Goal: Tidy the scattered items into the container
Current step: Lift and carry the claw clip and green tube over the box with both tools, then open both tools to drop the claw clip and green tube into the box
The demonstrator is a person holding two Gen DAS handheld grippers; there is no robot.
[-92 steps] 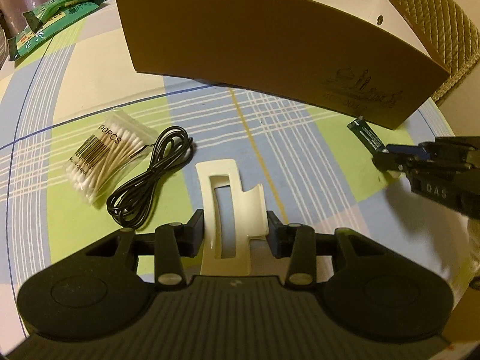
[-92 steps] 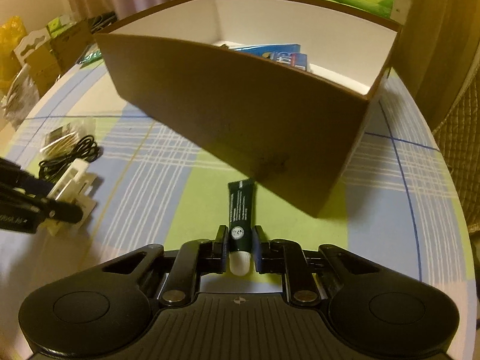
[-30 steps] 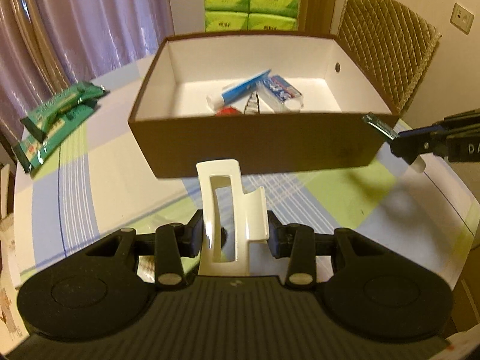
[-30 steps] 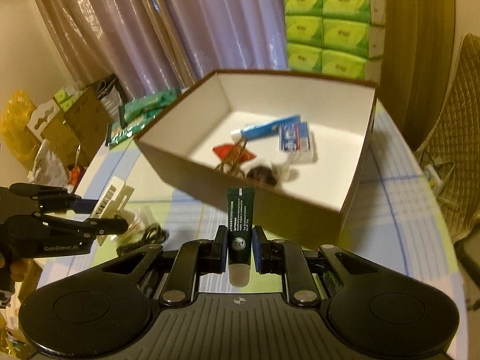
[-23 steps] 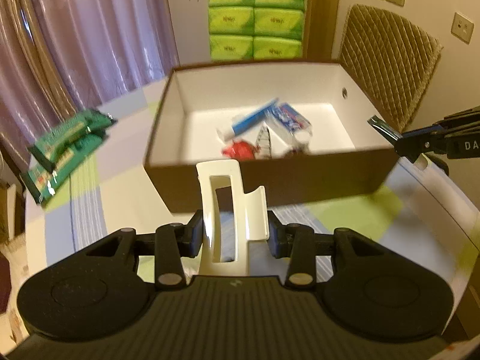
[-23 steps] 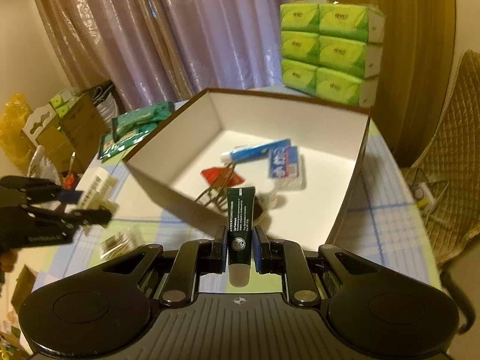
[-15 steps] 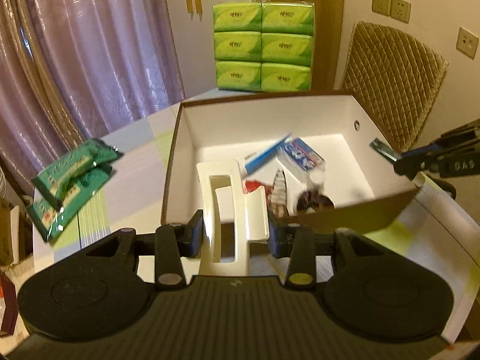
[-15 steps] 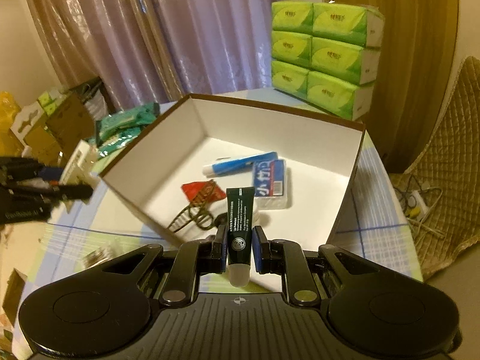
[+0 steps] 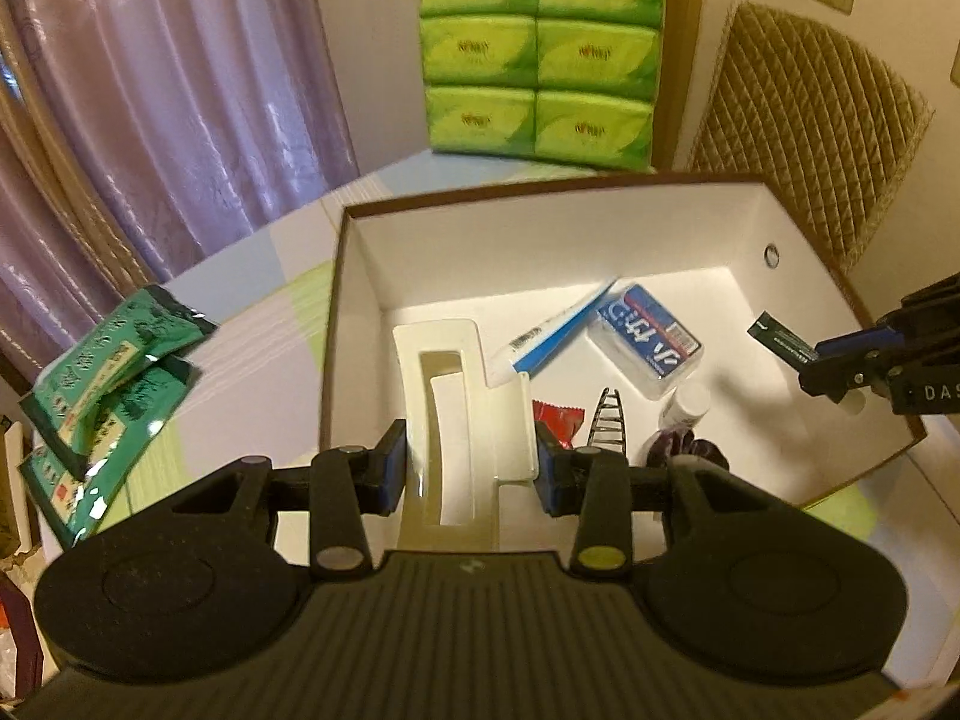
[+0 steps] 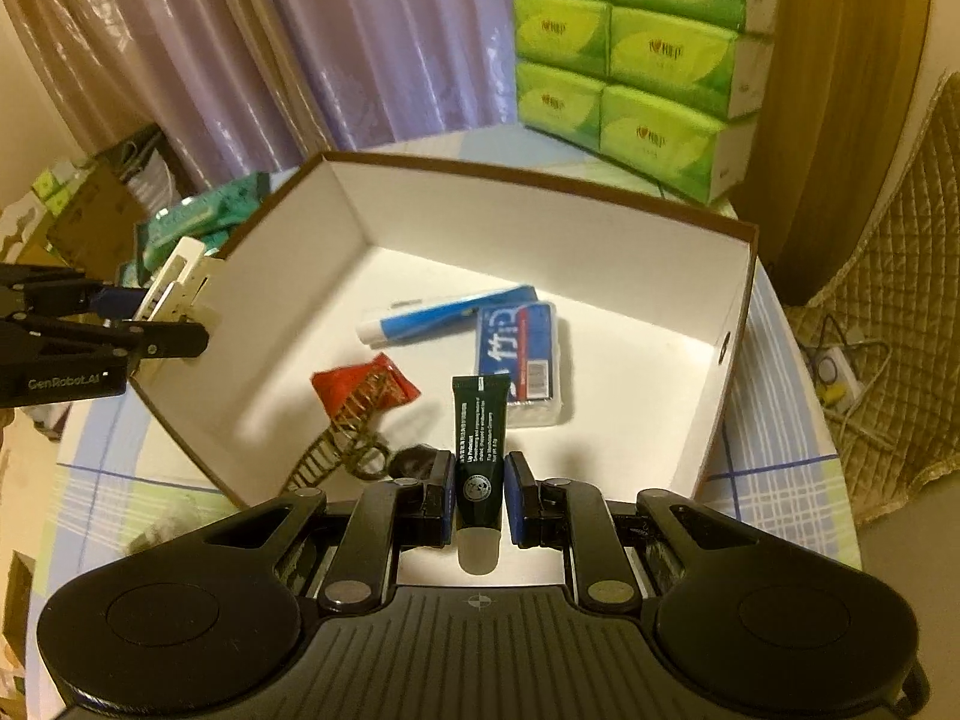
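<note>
Black left tool (image 9: pixel 468 468), blue pads, silver screws, right tool (image 10: pixel 480 498) seemingly identical

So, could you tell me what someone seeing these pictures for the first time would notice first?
Probably the open brown box with its white inside, mid-table, already holding a blue toothpaste tube and other small items. Both grippers hang over it loaded: the left gripper clamps a cream hair claw, the right gripper a dark green tube. Behind stands a bright green tissue stack.
</note>
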